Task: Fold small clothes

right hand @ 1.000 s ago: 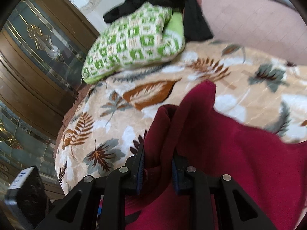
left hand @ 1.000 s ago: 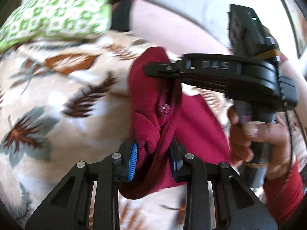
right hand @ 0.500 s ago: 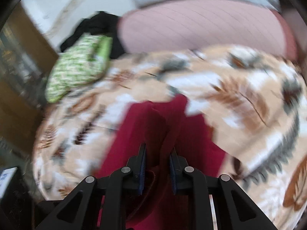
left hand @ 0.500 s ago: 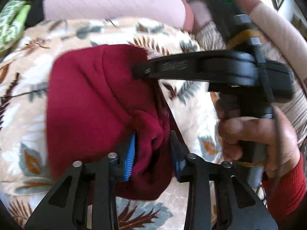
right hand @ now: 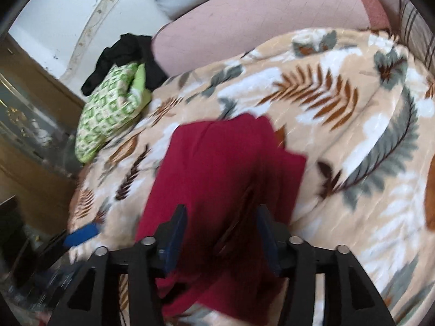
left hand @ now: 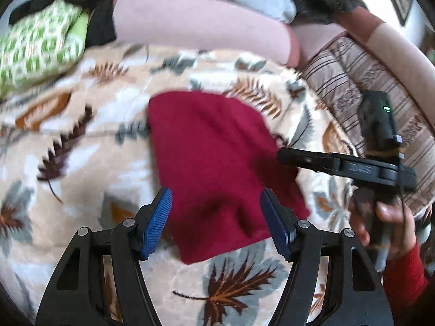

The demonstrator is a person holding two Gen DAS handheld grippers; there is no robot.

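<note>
Cloth (left hand: 217, 163), dark red, lies folded on the blanket (left hand: 81, 163) of the bed, roughly mid-blanket, w/ its near end bunched into a soft ridge. Left tool (left hand: 216, 217) hangs just over that near end, jaws spread wide, blue pads (left hand: 159, 218) either side of the ridge, nothing pinched between them. Right tool (right hand: 221, 233) also w/ jaws apart, over the cloth's other side (right hand: 217, 179); cloth runs under and between its fingers but isn't clamped. In the left view the right tool shows side-on at the cloth's right edge (left hand: 339, 164), held by a hand (left hand: 380, 217) in a red sleeve.

Blanket is beige w/ brown and grey leaf print. Green-white pillow (left hand: 38, 46) sits at the far left corner of the bed, a black garment (left hand: 62, 2) bunched behind and beside it. Pink bolster (left hand: 201, 24) runs along the far edge. Striped brown fabric (left hand: 367, 81) lies along the right edge in the left view. Both views are motion-blurred.
</note>
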